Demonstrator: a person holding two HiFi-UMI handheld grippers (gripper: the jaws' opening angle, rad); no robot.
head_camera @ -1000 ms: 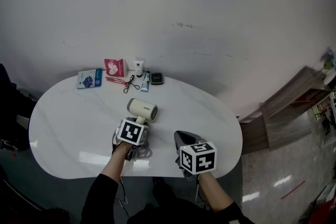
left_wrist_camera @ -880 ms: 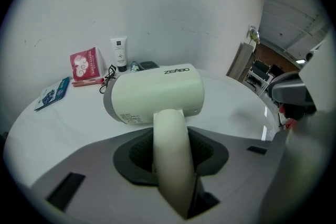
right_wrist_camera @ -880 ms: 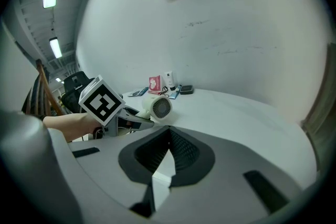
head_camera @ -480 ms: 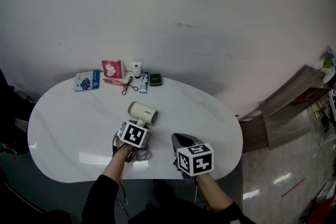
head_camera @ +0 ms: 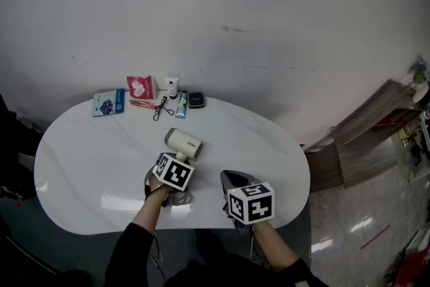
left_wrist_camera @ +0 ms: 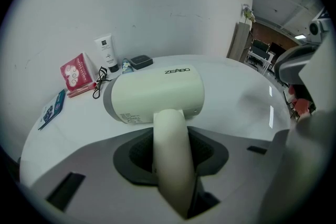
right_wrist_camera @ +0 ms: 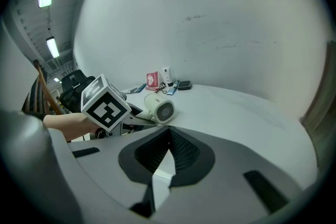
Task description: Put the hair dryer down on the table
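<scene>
A cream hair dryer (head_camera: 183, 142) is at the middle of the white table (head_camera: 87, 165), its barrel pointing sideways. My left gripper (head_camera: 179, 156) is shut on its handle. In the left gripper view that handle (left_wrist_camera: 170, 149) fills the gap between the jaws, with the barrel (left_wrist_camera: 155, 94) just beyond. The right gripper view shows the dryer (right_wrist_camera: 160, 108) low over the tabletop; I cannot tell whether it touches. My right gripper (head_camera: 235, 179) hovers to the right, near the front edge. It is shut, with nothing between its tips (right_wrist_camera: 169, 136).
Small items line the table's far edge: a blue packet (head_camera: 107, 103), a red packet (head_camera: 142, 87), a white tube (head_camera: 173, 87), a black case (head_camera: 195, 100) and an eyelash curler (head_camera: 160, 107). A coiled cord (head_camera: 180, 197) lies under my left gripper. A wall stands close behind.
The left gripper and the dryer have barely shifted, slightly toward the near edge. The right gripper stays where it was.
</scene>
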